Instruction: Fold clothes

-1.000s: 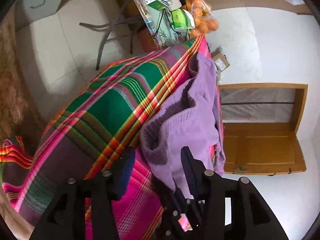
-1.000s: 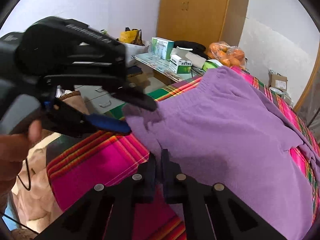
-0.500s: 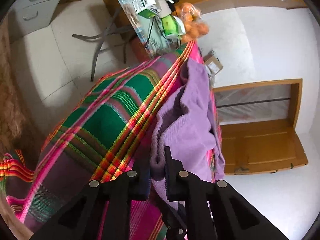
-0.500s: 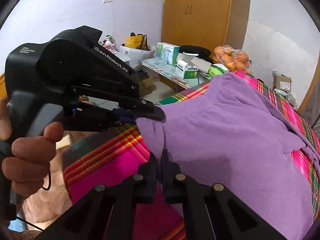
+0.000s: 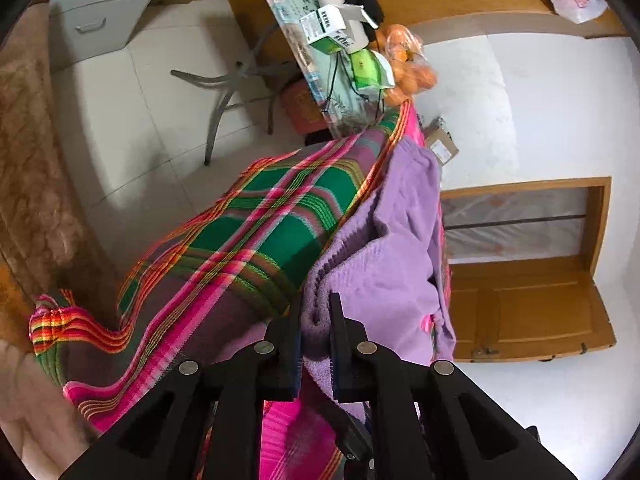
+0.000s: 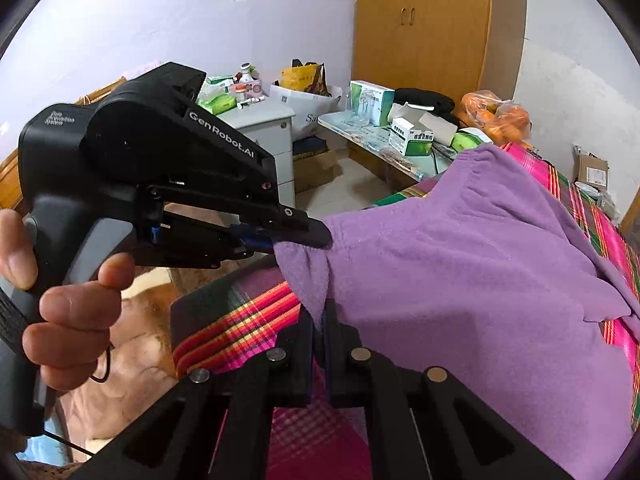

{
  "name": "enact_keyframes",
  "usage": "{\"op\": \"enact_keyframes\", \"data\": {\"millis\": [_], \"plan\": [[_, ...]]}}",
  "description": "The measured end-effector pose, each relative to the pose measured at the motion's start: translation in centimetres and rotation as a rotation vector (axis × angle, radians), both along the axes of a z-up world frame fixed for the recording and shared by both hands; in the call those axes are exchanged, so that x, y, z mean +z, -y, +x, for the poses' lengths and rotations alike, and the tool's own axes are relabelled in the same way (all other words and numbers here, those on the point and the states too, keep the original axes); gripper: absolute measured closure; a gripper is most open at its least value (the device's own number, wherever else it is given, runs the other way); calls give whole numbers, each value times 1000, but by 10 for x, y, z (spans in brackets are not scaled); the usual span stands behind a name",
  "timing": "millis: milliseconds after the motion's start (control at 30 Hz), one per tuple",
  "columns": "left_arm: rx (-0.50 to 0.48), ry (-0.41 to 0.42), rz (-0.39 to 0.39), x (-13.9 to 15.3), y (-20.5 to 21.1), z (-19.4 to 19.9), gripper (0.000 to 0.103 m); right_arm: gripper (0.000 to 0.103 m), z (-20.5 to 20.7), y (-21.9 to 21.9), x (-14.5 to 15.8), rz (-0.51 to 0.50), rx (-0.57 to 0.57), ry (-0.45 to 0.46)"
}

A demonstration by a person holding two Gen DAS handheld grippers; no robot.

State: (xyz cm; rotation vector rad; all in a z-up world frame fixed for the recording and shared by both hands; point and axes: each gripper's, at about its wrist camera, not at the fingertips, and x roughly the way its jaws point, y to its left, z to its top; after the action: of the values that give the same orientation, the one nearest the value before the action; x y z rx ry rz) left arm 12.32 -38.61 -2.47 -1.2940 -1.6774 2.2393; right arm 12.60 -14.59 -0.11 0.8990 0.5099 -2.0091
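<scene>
Purple garment (image 6: 460, 272) soft matt knit cloth, ribbed edge; plaid blanket (image 5: 240, 248) woven cloth; grippers (image 6: 318, 320) matt black plastic, metal rivets; wardrobe (image 6: 424, 24) smooth wood; floor (image 5: 132, 112) glossy tile.

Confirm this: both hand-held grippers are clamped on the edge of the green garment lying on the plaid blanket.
Wrong colour. The garment is purple; green appears only in the plaid blanket. The right wrist view shows the left hand-held gripper and right hand-held gripper both clamped on its edge.
</scene>
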Motion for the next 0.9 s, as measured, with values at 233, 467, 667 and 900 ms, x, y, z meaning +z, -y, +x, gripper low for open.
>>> {"op": "enact_keyframes", "data": {"millis": [233, 467, 667, 900], "plan": [[26, 36, -100, 14, 8, 4, 81, 92, -8, -39, 19, -67, -47, 43], [52, -6, -215, 50, 9, 9, 78, 78, -42, -144, 40, -142, -321, 49], [-54, -17, -282, 74, -36, -21, 76, 77, -80, -264, 49, -153, -681, 19], [-254, -60, -332, 95, -112, -87, 75, 75, -99, -407, 64, -106, -1018, -26]]}}
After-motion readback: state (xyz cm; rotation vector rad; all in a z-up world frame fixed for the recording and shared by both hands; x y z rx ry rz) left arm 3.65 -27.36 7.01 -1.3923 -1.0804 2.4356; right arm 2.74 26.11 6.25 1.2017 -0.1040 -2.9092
